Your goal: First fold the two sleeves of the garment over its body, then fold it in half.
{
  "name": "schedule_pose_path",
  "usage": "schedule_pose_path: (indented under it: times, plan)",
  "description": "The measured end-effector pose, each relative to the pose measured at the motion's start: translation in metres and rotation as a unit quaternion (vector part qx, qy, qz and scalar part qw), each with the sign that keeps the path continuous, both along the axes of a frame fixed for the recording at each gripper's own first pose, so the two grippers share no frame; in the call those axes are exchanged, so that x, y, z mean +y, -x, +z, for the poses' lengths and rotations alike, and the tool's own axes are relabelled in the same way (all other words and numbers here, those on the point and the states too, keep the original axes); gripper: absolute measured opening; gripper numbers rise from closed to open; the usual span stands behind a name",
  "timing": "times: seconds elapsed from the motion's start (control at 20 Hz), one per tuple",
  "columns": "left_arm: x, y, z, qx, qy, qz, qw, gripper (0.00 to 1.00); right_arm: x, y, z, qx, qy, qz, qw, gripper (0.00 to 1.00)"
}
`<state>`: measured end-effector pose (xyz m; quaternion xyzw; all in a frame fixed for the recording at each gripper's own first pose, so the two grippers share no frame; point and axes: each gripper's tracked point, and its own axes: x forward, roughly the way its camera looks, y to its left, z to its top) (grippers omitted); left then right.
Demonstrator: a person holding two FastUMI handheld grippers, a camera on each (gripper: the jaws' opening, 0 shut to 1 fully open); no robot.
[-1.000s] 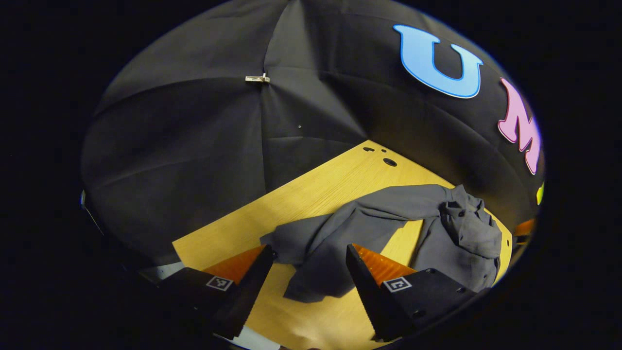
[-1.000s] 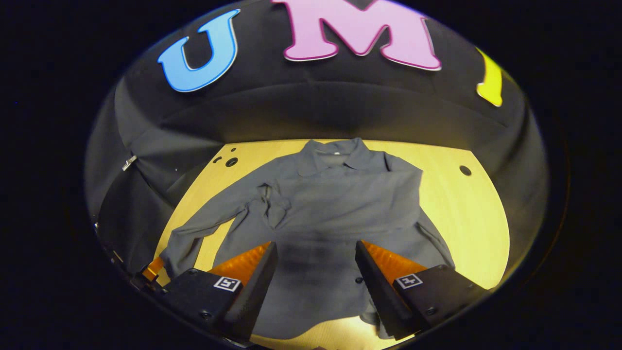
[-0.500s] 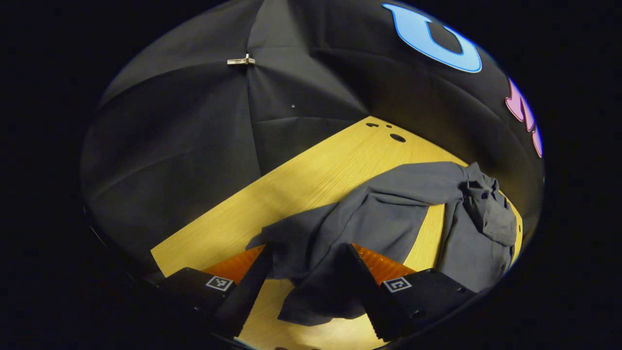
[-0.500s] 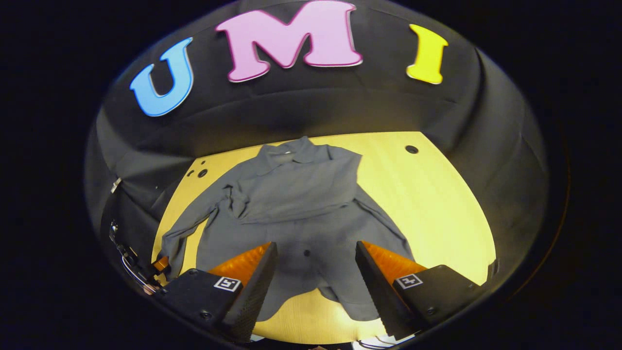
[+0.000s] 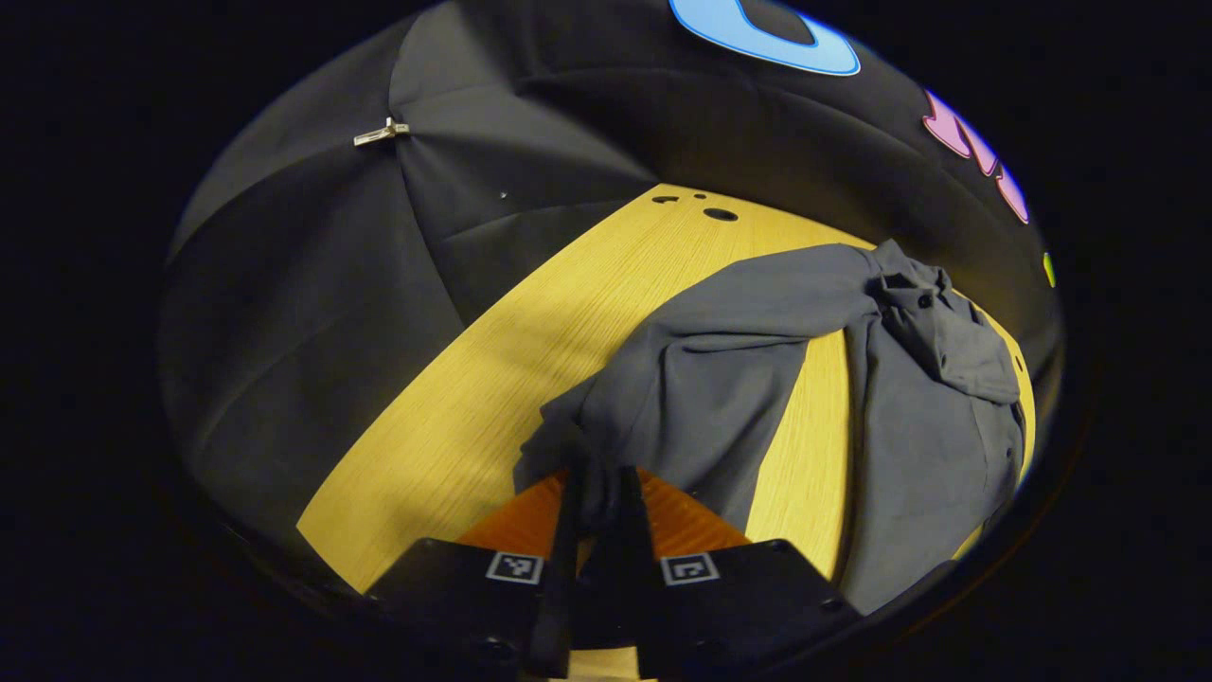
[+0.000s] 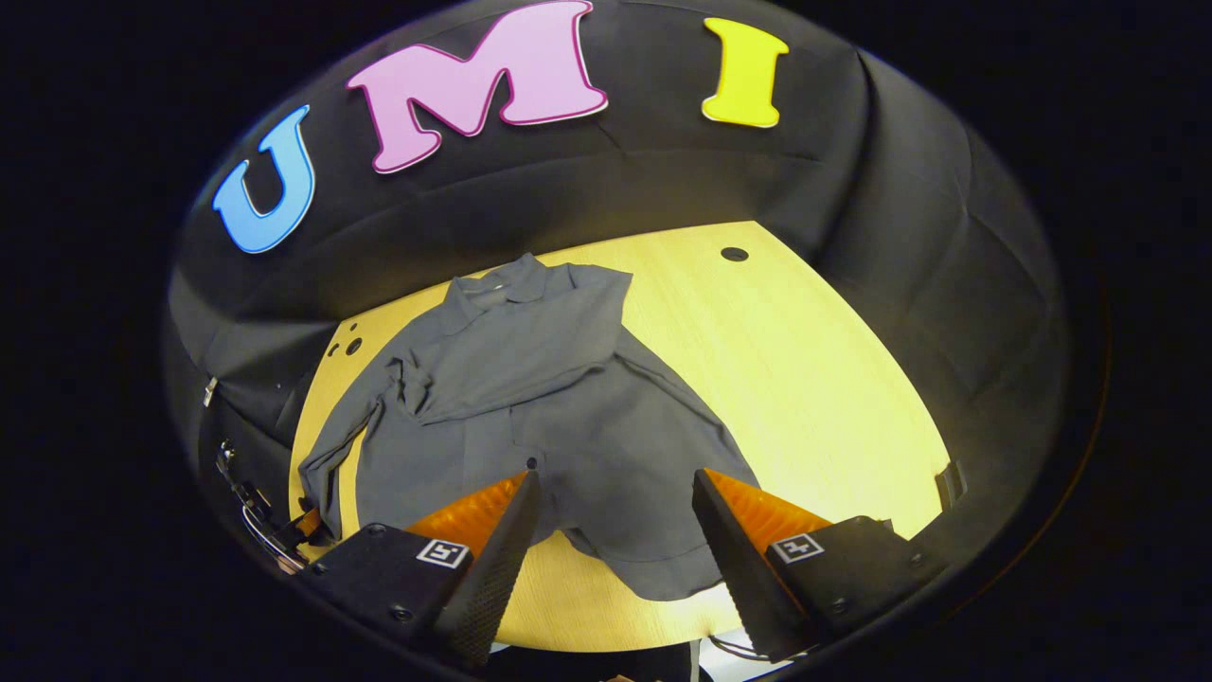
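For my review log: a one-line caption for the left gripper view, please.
Left gripper shut on the shirt's sleeve cuff above the table.

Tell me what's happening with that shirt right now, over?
Left gripper shut on the sleeve cuff. Right gripper open, above the shirt hem. One sleeve already across the body; nothing blocking on the table.

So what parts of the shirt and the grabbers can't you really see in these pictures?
- Left gripper view: the sleeve end vanishes between the left gripper's closed fingers, so the cuff is hidden.
- Left gripper view: the shirt's lower right part is cut off by the picture's edge.
- Right gripper view: the right gripper's fingers cover part of the hem.
- Right gripper view: the far left gripper at the sleeve is too small and dark.
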<state>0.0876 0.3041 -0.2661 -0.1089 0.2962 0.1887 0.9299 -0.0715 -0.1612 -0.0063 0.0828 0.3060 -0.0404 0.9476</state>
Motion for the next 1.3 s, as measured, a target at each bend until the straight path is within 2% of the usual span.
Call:
schedule_pose_path:
  times: [0.1, 0.2, 0.3, 0.4, 0.5, 0.55, 0.75, 1.0, 1.2, 1.3]
  plan:
    - [-0.004, 0.002, 0.000, -0.008, 0.036, -0.018, 0.999, 0.10, -0.005, 0.000, -0.005, 0.003, -0.010, -0.003, 1.000, 0.99]
    - [-0.001, 0.006, 0.005, -0.015, 0.077, -0.018, 0.997, 0.06, -0.012, 0.000, -0.007, 0.000, -0.011, -0.004, 1.000, 0.99]
    - [0.008, 0.010, 0.009, -0.017, 0.082, 0.005, 0.996, 0.06, -0.019, -0.002, -0.012, 0.003, -0.008, -0.004, 1.000, 0.99]
    - [0.011, 0.012, 0.023, -0.018, 0.062, 0.015, 0.998, 0.06, -0.025, -0.002, -0.017, 0.006, -0.013, -0.006, 1.000, 0.99]
    - [0.005, 0.008, 0.048, -0.033, 0.047, 0.006, 0.998, 0.06, -0.029, -0.004, -0.025, 0.014, -0.015, -0.004, 1.000, 0.99]
    - [0.001, 0.004, 0.063, -0.044, 0.041, 0.000, 0.998, 0.02, -0.032, -0.004, -0.027, 0.016, -0.015, -0.003, 1.000, 0.99]
    - [-0.020, -0.018, 0.121, -0.083, 0.024, -0.024, 0.996, 0.05, -0.043, -0.012, -0.037, 0.024, -0.021, -0.001, 0.999, 0.99]
    - [-0.077, -0.062, 0.187, -0.119, -0.012, -0.077, 0.990, 0.06, -0.058, -0.020, -0.050, 0.035, -0.032, -0.003, 0.999, 0.99]
    - [-0.146, -0.102, 0.210, -0.119, -0.062, -0.145, 0.980, 0.05, -0.069, -0.023, -0.066, 0.048, -0.037, -0.003, 0.998, 0.99]
    - [-0.198, -0.123, 0.214, -0.122, -0.060, -0.185, 0.973, 0.05, -0.075, -0.022, -0.070, 0.053, -0.041, -0.005, 0.998, 0.99]
